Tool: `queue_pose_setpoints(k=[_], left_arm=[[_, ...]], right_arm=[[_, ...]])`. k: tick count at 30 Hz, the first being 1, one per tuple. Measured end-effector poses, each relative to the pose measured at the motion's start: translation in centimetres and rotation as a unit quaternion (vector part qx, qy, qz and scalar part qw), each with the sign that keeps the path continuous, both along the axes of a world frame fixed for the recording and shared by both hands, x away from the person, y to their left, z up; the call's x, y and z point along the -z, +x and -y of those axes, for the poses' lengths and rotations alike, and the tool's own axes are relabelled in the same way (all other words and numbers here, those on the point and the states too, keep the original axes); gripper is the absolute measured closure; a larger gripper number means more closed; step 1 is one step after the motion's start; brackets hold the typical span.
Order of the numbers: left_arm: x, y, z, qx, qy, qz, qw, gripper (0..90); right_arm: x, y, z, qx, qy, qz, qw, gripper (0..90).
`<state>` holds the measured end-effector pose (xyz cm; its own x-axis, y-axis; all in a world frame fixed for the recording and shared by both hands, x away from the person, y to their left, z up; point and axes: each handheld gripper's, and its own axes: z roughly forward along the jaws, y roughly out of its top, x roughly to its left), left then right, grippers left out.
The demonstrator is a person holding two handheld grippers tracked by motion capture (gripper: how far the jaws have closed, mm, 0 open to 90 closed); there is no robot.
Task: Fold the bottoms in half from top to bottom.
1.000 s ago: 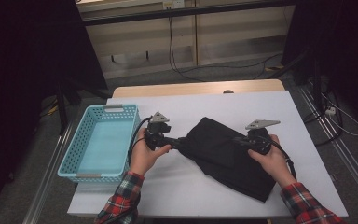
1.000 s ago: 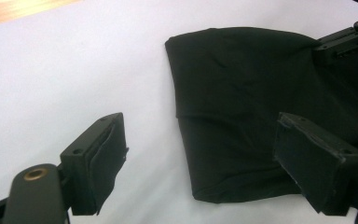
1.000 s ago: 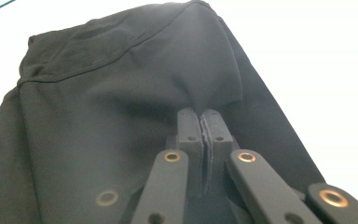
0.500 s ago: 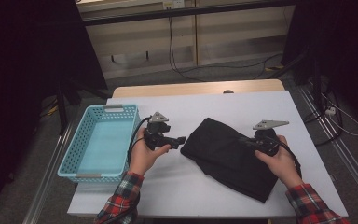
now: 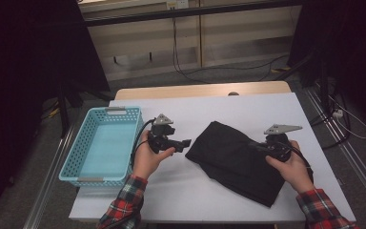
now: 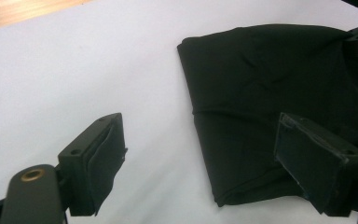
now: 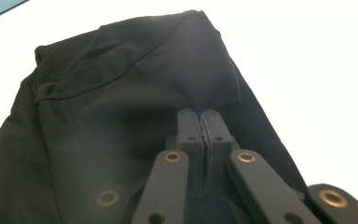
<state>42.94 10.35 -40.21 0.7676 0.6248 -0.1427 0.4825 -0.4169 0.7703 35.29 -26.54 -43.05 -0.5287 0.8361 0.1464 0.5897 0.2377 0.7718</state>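
Black cloth (image 5: pixel 238 162) folded on white table (image 5: pixel 171 195); left gripper (image 5: pixel 187 142) spread wide just beside its left corner, not touching; right gripper (image 7: pixel 200 122) pressed together, seemingly pinching a raised fold

Dim, dark-edged room; bright, perhaps overexposed tabletop (image 5: pixel 209 107); soft close-ups.

A black cloth (image 5: pixel 238 160), folded into a long slab, lies slantwise on the white counter (image 5: pixel 209 109). Its right edge seems pinched up into a small peak.
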Motion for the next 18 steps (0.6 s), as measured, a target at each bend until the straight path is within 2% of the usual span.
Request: queue_pose_setpoints(k=[18], left_arm=[[0.1,0.1,-0.3,0.001,-0.002,0.000,1.0000,15.0]], right_arm=[[-0.7,-1.1,1.5,0.009,0.011,0.010,0.9999,89.5]])
